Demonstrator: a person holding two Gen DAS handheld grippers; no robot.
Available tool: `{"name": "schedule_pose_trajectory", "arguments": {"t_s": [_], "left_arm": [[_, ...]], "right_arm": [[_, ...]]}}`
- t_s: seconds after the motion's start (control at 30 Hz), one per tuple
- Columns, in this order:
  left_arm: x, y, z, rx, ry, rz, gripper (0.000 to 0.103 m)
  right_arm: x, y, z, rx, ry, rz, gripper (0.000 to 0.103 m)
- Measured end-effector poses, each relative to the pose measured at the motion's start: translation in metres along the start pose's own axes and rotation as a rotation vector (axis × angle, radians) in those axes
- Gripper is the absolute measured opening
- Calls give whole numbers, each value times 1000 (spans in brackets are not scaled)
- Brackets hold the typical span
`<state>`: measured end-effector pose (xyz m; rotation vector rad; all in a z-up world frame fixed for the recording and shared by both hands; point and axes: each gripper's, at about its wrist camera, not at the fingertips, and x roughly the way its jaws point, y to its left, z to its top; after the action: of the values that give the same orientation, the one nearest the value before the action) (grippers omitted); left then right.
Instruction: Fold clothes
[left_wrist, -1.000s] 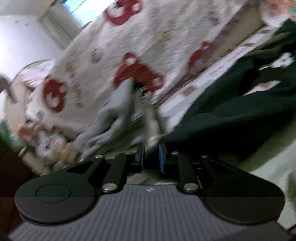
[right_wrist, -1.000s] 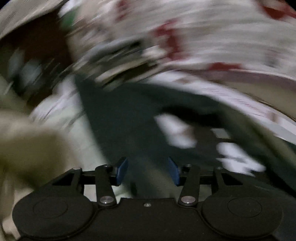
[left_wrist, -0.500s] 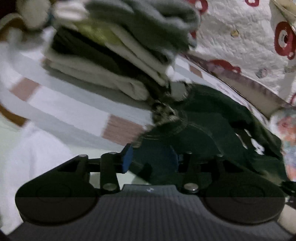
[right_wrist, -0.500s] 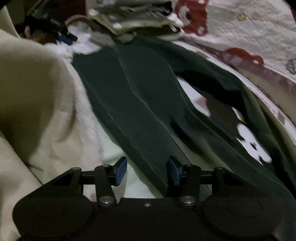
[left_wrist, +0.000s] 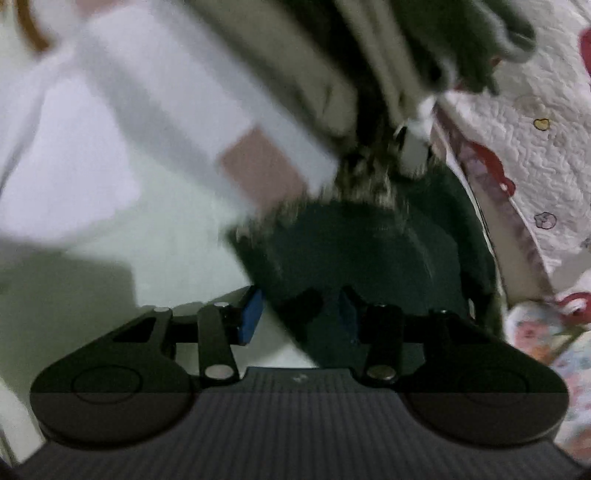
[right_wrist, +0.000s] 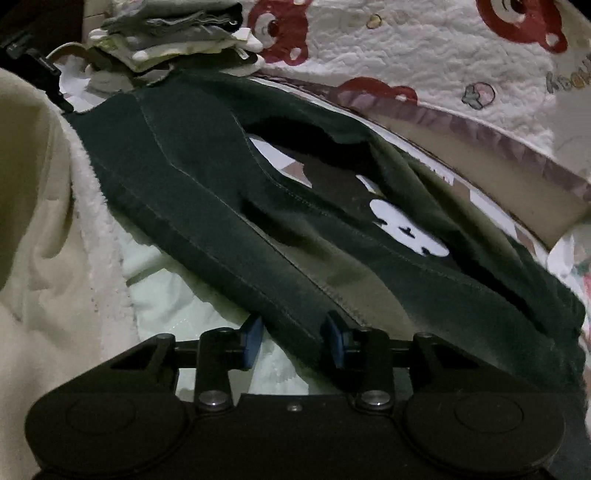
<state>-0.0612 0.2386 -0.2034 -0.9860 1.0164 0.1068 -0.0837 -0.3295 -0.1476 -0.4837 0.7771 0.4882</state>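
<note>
Dark-green garment (right_wrist: 207, 192) looks soft, limp; take it by the stitched hem, now between both grippers' (left_wrist: 297, 314) (right_wrist: 293, 338) parted jaws.

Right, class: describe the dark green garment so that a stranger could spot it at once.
Start at the white quilt with red bears along the far side. Just in front of it, the dark green garment lies spread lengthwise from the pile of folded clothes towards the camera. Unlike its pale neighbours, it is dark with light stitching and a white print.
</note>
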Motion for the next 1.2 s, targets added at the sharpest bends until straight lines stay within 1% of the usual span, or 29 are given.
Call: {"name": "schedule_pose_trajectory", "arguments": {"t_s": [0.03, 0.07, 0.13, 0.17, 0.23, 0.27, 0.37, 0.4, 0.43, 0.47, 0.53, 0.6, 0.63, 0.67, 0.7, 0.73, 0.77, 0.83, 0.87, 0.9, 0.93, 0.97, 1.03, 1.07, 1.1, 1.17, 1.2], "left_arm": [[2, -2, 1, 8, -28, 7, 44], [4, 0, 0, -24, -46, -6, 47], [6, 6, -2, -119, -74, -52, 53], [7, 7, -2, -142, -84, -65, 54], [9, 7, -1, -174, -101, -83, 55], [10, 4, -2, -157, -107, -78, 54], [14, -14, -7, -31, -104, -43, 53], [15, -21, -9, 20, -92, -31, 45], [16, -28, -12, 80, -78, -15, 7], [16, -39, -15, 169, -70, 26, 5], [10, -56, -24, 321, -105, 87, 5], [4, -69, -31, 418, -143, 104, 5], [0, -71, -33, 439, -153, 109, 5], [-3, -72, -35, 452, -160, 112, 6], [-5, -71, -34, 442, -154, 104, 7], [-4, -69, -31, 416, -143, 92, 11], [0, -64, -27, 388, -133, 79, 13], [10, -55, -20, 333, -116, 54, 33], [16, -51, -16, 312, -106, 41, 34], [21, -47, -13, 299, -98, 36, 32], [26, -46, -11, 323, -82, 22, 14], [29, -53, -12, 398, -83, 42, 5], [25, -71, -17, 558, -108, 102, 4], [10, -82, -22, 606, -157, 96, 4], [-8, -94, -26, 647, -214, 79, 4], [-54, -114, -36, 697, -340, 25, 5], [-75, -121, -45, 726, -386, 18, 5]], "right_arm": [[2, 0, 0, 1, -4, -2, 42], [3, 1, 1, 2, -8, -4, 45], [7, 1, 1, 4, -16, -8, 51], [8, 2, 2, 5, -20, -10, 55], [12, 3, 2, 7, -28, -14, 57], [14, 3, 3, 8, -32, -16, 57], [19, 4, 4, 11, -43, -22, 58], [17, 2, 5, 29, -58, -17, 56], [14, -2, 6, 59, -79, -7, 44], [10, -6, 8, 89, -100, 3, 13], [4, -13, 11, 150, -142, 23, 14], [3, -20, 11, 205, -146, 46, 13], [3, -23, 12, 233, -142, 58, 13], [4, -22, 11, 230, -138, 61, 13], [6, -19, 9, 207, -133, 59, 13], [8, -17, 8, 194, -129, 56, 14], [10, -15, 8, 188, -124, 54, 15], [13, -12, 7, 177, -115, 48, 19], [15, -11, 6, 171, -111, 46, 22], [17, -9, 6, 166, -106, 43, 43], [21, -10, 6, 172, -91, 46, 56], [25, -12, 6, 184, -76, 49, 69], [30, -16, 5, 190, -70, 57, 65], [27, -19, 6, 192, -77, 59, 46], [22, -22, 6, 200, -90, 62, 22], [10, -29, 7, 226, -121, 73, 18], [2, -32, 8, 246, -144, 83, 17]]}}
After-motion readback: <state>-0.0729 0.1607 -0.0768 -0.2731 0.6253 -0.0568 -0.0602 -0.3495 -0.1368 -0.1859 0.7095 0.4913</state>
